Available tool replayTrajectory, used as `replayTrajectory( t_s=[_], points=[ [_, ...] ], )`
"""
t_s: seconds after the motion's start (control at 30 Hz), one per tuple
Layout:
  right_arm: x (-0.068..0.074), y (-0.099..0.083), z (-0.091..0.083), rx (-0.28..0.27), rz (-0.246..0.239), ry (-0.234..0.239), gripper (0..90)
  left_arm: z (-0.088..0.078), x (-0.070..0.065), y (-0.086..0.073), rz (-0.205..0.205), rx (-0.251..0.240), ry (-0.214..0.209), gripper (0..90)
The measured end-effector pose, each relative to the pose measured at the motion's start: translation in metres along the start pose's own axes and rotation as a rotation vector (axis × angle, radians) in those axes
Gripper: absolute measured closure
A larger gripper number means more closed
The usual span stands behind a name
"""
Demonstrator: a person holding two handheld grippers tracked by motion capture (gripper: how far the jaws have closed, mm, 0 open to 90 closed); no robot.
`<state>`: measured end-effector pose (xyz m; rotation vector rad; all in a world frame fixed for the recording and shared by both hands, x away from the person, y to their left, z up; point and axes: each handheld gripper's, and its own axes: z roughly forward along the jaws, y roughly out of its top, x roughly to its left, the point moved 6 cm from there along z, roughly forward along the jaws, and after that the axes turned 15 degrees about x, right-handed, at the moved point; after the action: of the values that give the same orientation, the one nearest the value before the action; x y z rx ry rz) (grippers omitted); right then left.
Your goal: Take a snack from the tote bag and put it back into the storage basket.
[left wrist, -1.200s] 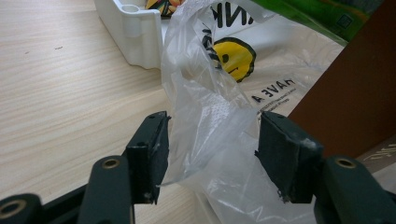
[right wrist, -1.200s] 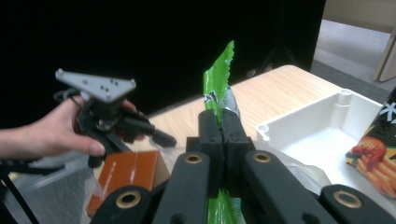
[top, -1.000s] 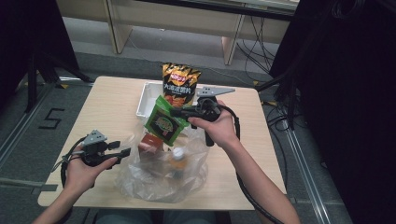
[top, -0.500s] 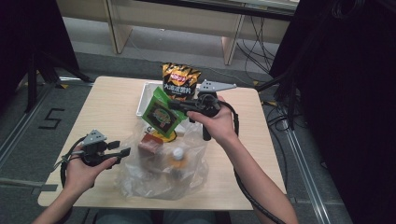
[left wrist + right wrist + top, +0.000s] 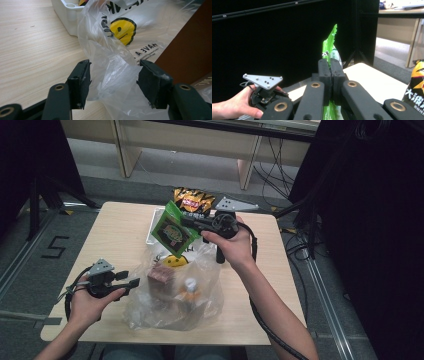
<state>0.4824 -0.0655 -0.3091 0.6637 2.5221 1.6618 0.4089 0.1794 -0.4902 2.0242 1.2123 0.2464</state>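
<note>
Above the clear plastic bag: green snack packet, lifted out and clamped in my right tongs; left tongs parted around the bag's edge, pads not pressing; brown box and bottle left inside.

1. Left gripper jaws held apart; crumpled clear plastic bag bunched between them; contact with the pads cannot be told.
2. Yellow smiley print seen on the bag.
3. White tray corner seen behind, on the wooden table; brown box at right.
</note>
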Motion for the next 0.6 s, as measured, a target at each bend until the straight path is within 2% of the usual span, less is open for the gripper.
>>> replayTrajectory(
  t_s=[0.13,0.17,0.27,0.3,0.5,0.6],
  points=[
    [0.002,0.002,0.000,-0.010,0.015,0.013,90.0,-0.001,0.000,0.001,0.003,-0.007,0.000,42.9],
    [0.000,0.001,0.000,-0.006,0.010,0.000,90.0,-0.001,0.001,0.001,0.004,-0.008,0.003,42.9],
    [-0.001,-0.005,0.005,0.015,0.011,-0.004,90.0,-0.003,0.002,0.002,0.000,-0.016,0.005,42.9],
    [0.000,-0.009,0.007,0.036,0.033,0.002,90.0,-0.003,0.002,0.002,-0.010,-0.019,0.004,42.9],
    [-0.004,-0.024,0.021,0.102,0.013,-0.015,90.0,-0.002,0.002,0.002,0.001,-0.012,0.006,42.9],
    [-0.004,-0.027,0.027,0.115,-0.006,-0.017,90.0,-0.002,0.001,0.001,-0.001,-0.011,0.005,42.9]
  ],
)
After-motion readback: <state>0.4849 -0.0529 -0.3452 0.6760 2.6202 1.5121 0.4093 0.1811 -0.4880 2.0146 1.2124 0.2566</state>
